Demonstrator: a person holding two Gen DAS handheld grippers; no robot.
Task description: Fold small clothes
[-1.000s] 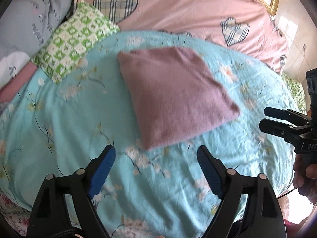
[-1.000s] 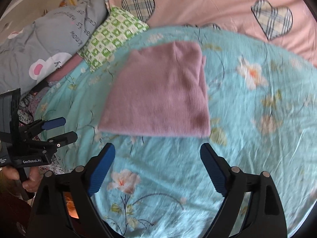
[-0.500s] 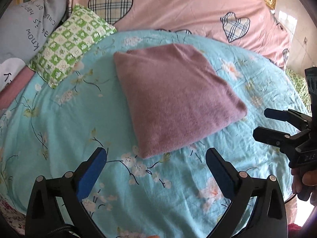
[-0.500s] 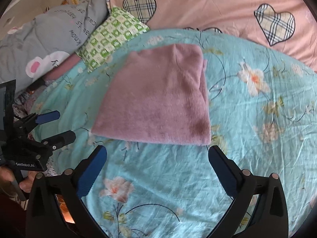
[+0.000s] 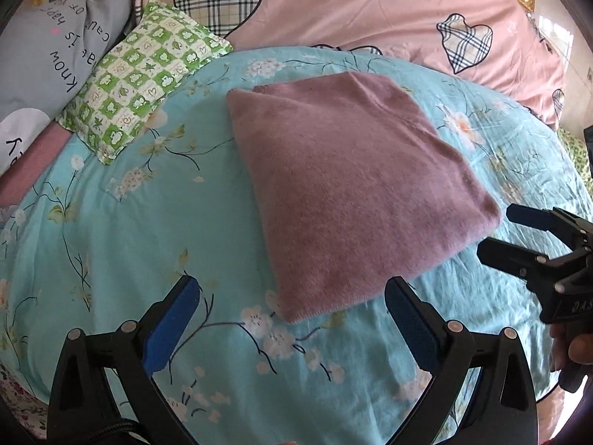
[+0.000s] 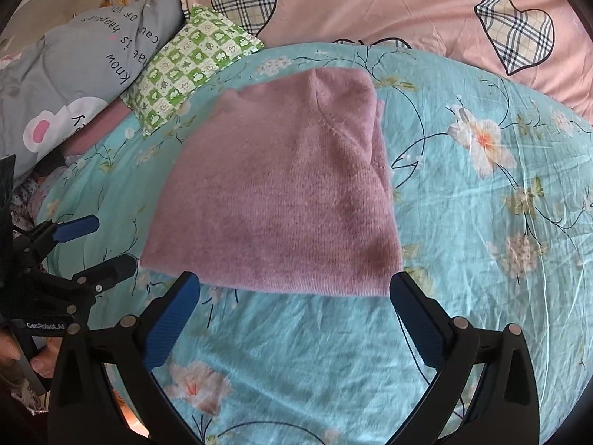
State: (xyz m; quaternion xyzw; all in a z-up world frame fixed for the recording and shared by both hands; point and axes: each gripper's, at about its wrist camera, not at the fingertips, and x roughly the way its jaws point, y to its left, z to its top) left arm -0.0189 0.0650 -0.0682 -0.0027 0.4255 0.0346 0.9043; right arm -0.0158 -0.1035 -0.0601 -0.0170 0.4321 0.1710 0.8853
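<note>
Both claws — left claw (image 5: 292, 319), right claw (image 6: 294, 315) — agape (empty) above folded garment (image 5: 352, 193)

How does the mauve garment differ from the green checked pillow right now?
The mauve garment is plain knit and folded flat; the green checked pillow is patterned and stuffed. The garment lies mid-sheet near both open grippers; the pillow sits farther back, against the grey pillow. Both rest on the turquoise floral sheet.
</note>
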